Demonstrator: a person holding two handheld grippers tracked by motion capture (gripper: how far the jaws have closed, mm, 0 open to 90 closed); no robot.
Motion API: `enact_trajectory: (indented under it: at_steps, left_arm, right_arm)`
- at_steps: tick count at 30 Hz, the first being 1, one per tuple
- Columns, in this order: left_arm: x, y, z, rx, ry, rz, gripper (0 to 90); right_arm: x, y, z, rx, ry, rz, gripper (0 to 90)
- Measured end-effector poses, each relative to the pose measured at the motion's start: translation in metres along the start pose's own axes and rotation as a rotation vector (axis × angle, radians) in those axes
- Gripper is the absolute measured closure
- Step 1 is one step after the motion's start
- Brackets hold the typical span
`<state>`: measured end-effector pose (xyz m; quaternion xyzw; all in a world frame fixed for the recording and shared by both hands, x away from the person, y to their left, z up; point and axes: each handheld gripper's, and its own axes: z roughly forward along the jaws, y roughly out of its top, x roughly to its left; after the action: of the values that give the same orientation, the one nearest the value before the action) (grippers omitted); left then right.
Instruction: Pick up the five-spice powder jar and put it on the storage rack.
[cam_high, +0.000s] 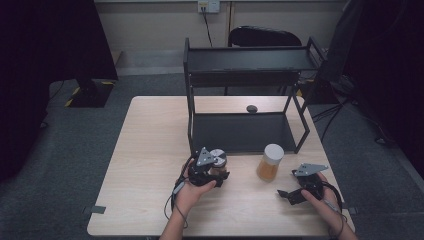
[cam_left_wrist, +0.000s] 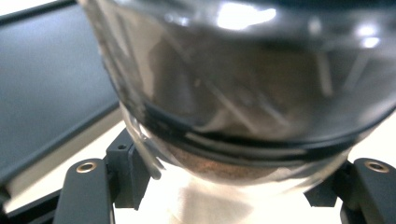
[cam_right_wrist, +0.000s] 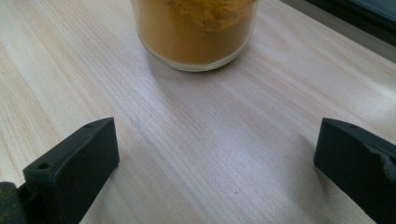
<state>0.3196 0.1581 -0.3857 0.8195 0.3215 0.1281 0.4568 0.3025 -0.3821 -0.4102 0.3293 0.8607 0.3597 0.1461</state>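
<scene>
Left gripper view: the clear glass jar with a dark band near its base and brownish contents (cam_left_wrist: 243, 93) sits clamped between the left tongs (cam_left_wrist: 224, 186), its curved wall bulging right up to the lens and the black jaws pressing on it from either side.
Jar's place: in the high view the same jar, with a grey metal lid (cam_high: 218, 159), is at the front left corner of the black two-tier metal shelf rack (cam_high: 245, 132), just in front of the rack's lower tray; whether it is just clear of the worktop cannot be told.
Step in hand: by my reading, carrying this jar onto the rack, most likely the lower tray right behind it.
How to do it well: keep the jar upright and the squeeze steady, since glass is slick and the grip sits low on the body; lift enough to clear the tray's front lip, steer clear of the rack's corner post, and set the base flat before letting go.
Right tongs (cam_right_wrist: 215, 154): jaws wide apart and holding nothing, low over the pale wooden worktop (cam_high: 150, 165).
Next jar: the round glass jar of orange-yellow powder with a white lid (cam_high: 270, 162) stands well ahead of those jaws, untouched.
Risk: swinging the carried jar sideways could knock the powder jar; go straight back.
</scene>
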Motion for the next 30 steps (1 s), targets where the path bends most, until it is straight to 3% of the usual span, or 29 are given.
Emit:
enact_trajectory:
  at_steps: [14,22,30]
  left_arm:
    - [0.005,0.032,0.008,0.019,0.025,0.02,31.6]
    - [0.016,0.041,0.013,0.0,0.027,-0.01,31.6]
    - [0.021,0.058,0.012,0.004,0.049,-0.002,31.6]
  right_arm:
    - [0.0,0.0,0.0,0.0,0.0,0.0,0.0]
    - [0.0,0.0,0.0,0.0,0.0,0.0,0.0]
    - [0.0,0.0,0.0,0.0,0.0,0.0,0.0]
